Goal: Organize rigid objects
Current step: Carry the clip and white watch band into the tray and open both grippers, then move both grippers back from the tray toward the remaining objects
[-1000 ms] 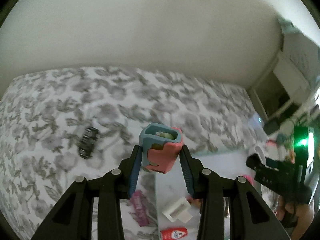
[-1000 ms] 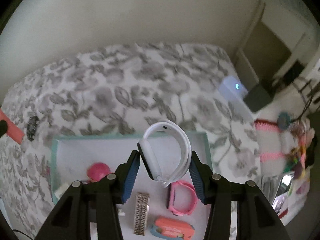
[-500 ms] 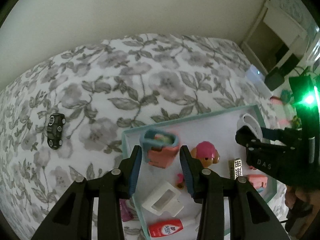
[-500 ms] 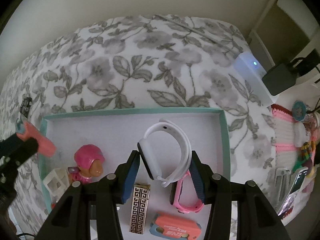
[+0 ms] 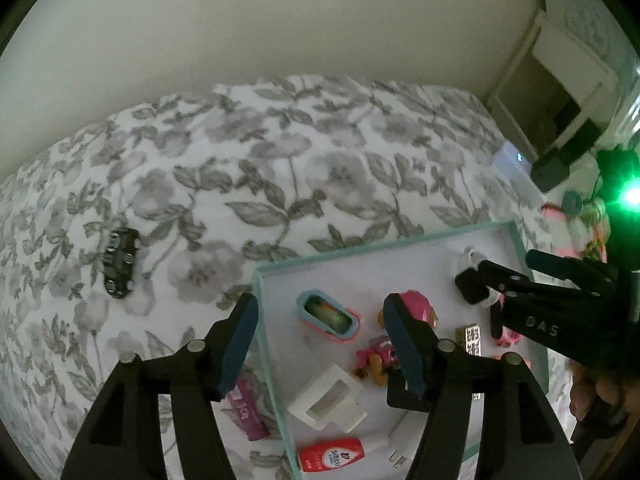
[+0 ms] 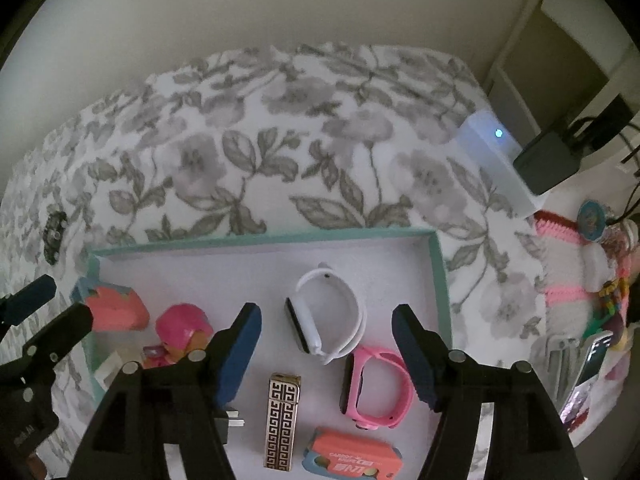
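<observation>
the left gripper (image 5: 320, 330) is wide open and holds nothing; its jaws stand on both sides of the pink and blue case (image 5: 328, 316), which rests on the floor of the tray (image 5: 372, 250), close to the tray's left wall. the left jaw hangs over that wall, partly outside the tray. the right gripper (image 6: 326, 330) is also wide open and empty, and the white watch (image 6: 326, 316) lies on its side between the jaws, near the middle of the tray.

my judgement of the risks: if the left gripper goes up at an angle, a jaw may catch the case and tip it, or the outer jaw may hook the tray's wall and shift the whole tray on the soft flowered bedcover (image 5: 256, 168). the pink figure (image 5: 408, 308) is just beside the case, toward the tray's middle, so a sideways move could knock it over. on the right side, the pink watch (image 6: 374, 388) touches or almost touches the white one, and the patterned gold bar (image 6: 282, 420) is near, toward the tray's front edge; a careless pull back may drag them. the two grippers are close together inside the tray and could hit each other.

a small black toy car (image 5: 120, 262) lies on the bedcover, well apart from the tray on its left side. it seems not yet collected.
</observation>
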The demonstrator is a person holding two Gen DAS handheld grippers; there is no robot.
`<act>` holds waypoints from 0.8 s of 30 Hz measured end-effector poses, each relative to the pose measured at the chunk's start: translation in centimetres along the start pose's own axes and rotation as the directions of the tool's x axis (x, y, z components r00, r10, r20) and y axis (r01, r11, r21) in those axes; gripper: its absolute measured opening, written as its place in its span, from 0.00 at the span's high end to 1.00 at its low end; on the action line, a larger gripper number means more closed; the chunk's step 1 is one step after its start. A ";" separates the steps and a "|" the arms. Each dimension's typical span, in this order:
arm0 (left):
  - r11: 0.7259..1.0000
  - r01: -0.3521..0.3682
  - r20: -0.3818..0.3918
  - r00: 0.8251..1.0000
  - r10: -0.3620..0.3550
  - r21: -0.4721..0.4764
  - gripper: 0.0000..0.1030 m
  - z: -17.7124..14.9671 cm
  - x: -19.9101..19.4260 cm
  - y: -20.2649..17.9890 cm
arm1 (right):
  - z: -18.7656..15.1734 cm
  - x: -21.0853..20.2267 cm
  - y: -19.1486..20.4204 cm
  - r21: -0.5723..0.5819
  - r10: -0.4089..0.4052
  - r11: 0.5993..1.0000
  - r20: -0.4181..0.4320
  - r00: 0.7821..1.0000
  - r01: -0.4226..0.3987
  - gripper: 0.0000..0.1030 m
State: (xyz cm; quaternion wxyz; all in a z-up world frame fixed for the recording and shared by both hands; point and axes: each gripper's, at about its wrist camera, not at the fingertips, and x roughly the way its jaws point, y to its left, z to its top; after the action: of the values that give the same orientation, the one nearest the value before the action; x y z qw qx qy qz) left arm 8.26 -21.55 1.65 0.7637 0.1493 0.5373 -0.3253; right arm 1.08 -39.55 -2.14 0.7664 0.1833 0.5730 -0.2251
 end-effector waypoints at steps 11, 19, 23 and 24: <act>0.988 -0.016 0.159 0.987 0.040 -0.153 0.34 1.0 -5.5 4.5 | 1.2 -7.4 0.5 0.008 0.025 1.000 0.214 0.976 -0.027 0.31; 0.959 -0.045 0.183 0.978 0.100 -0.279 0.34 0.6 -6.6 9.1 | 1.0 -8.8 4.3 -0.072 0.076 0.996 0.258 0.963 -0.059 0.31; 0.935 -0.077 0.171 0.975 0.144 -0.347 0.33 0.0 -6.5 12.0 | 0.8 -8.2 7.7 -0.138 0.083 0.989 0.243 0.966 -0.050 0.31; 0.925 -0.087 0.166 0.973 0.158 -0.369 0.31 -0.2 -6.5 12.9 | 0.7 -8.1 8.4 -0.153 0.084 0.987 0.243 0.966 -0.047 0.31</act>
State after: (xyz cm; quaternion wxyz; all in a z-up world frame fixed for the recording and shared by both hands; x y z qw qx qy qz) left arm 15.18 -9.65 5.94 0.8454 0.0083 0.5007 -0.1857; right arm 4.31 -31.85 6.04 0.8505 0.1161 0.4810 -0.1783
